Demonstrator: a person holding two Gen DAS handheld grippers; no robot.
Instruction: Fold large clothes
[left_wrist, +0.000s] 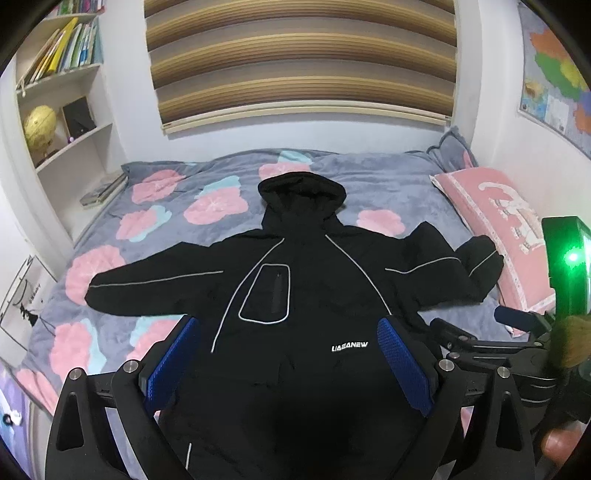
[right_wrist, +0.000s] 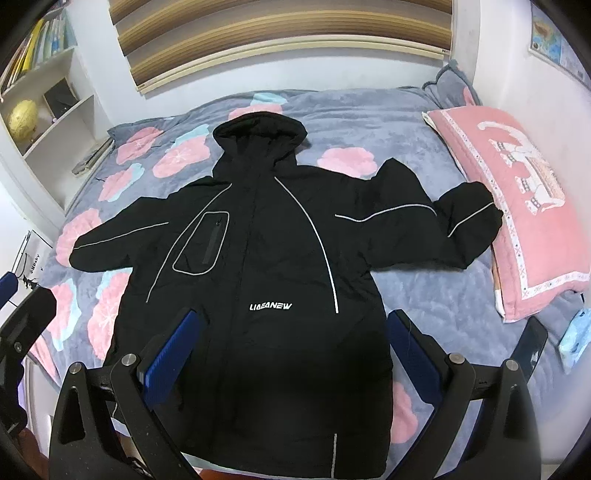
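Jacket (left_wrist: 314, 295) is the main thing here, a black hooded one with thin reflective piping and a white "LIAEANEW" logo (right_wrist: 270, 306) on the chest, laid out flat and front-up on the bed. Hood (right_wrist: 258, 133) points toward the far wall under the striped blind (left_wrist: 299, 59), both sleeves are spread out to the sides, and the sleeve on the right side of the frame is bent back on itself with its cuff (right_wrist: 476, 206) touching the pink pillow (right_wrist: 517, 221). Under it all is a grey fleece blanket (left_wrist: 388, 184) with pink and pale blue flowers. Left gripper (left_wrist: 288, 328) hangs over the lower part of the jacket with its blue-padded fingers spread wide apart, nothing between them but the fabric below, and honestly I can't tell if the tips are touching the cloth. Right gripper (right_wrist: 291, 321) is the same deal, jaws wide open, sitting over the hem end with one finger over the black fabric and the other just off the jacket's edge above the blanket. From the left camera you can see the right gripper's body off to the side with a green light (left_wrist: 572, 256) glowing. Bookshelf (left_wrist: 62, 74) with a yellowish globe (left_wrist: 38, 123) stands on the left wall, and a map (left_wrist: 554, 66) hangs on the right one.
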